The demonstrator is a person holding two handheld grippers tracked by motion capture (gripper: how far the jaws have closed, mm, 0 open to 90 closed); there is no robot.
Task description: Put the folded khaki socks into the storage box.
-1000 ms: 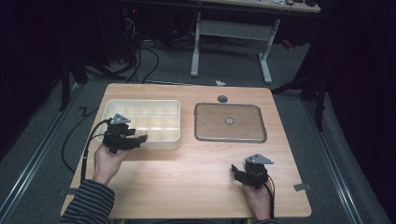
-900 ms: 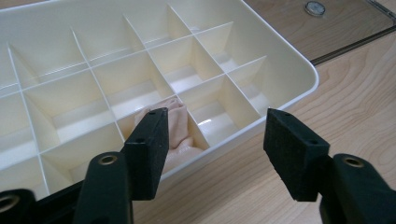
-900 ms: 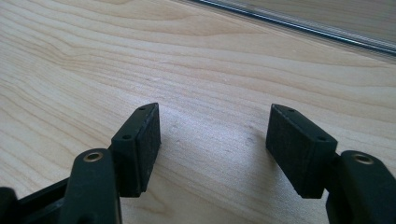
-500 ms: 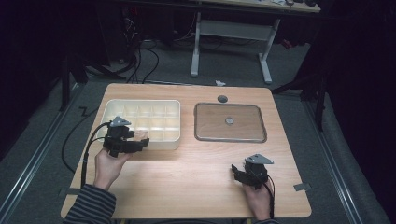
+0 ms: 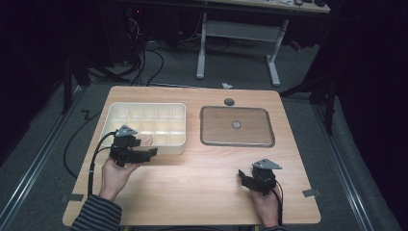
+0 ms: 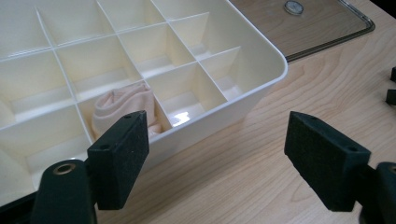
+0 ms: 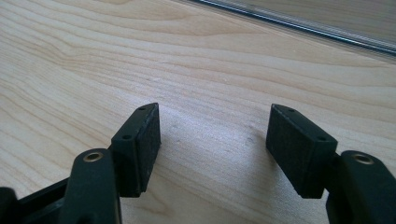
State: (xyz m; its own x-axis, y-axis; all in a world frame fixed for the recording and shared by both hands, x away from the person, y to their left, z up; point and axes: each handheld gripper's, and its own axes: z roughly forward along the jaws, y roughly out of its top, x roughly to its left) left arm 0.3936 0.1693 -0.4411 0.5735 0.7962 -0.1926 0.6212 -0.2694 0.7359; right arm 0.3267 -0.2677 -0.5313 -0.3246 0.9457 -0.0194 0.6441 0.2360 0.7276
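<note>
A cream divided box (image 5: 179, 126) sits on the left half of the table. A rolled pink cloth (image 6: 122, 105) lies in one compartment of its near row, also visible from above (image 5: 146, 140). My left gripper (image 5: 144, 153) hovers just in front of the box's near wall (image 6: 219, 116). Its jaws have just been opening, and the left gripper (image 6: 219, 149) now stands open with nothing between the pads. My right gripper (image 5: 246, 179) rests low at the near right. It is open over bare wood (image 7: 215, 144).
A clear flat lid (image 5: 250, 137) with a round knob (image 5: 236, 124) lies right of the box, its edge visible (image 6: 327, 35). A small dark disc (image 5: 229, 101) sits near the table's far edge. A desk frame (image 5: 238, 45) stands beyond the table.
The left gripper has drawn back from over the box's near edge toward the person and its jaws have widened. The pink cloth stays in the compartment. The right gripper has not moved.
</note>
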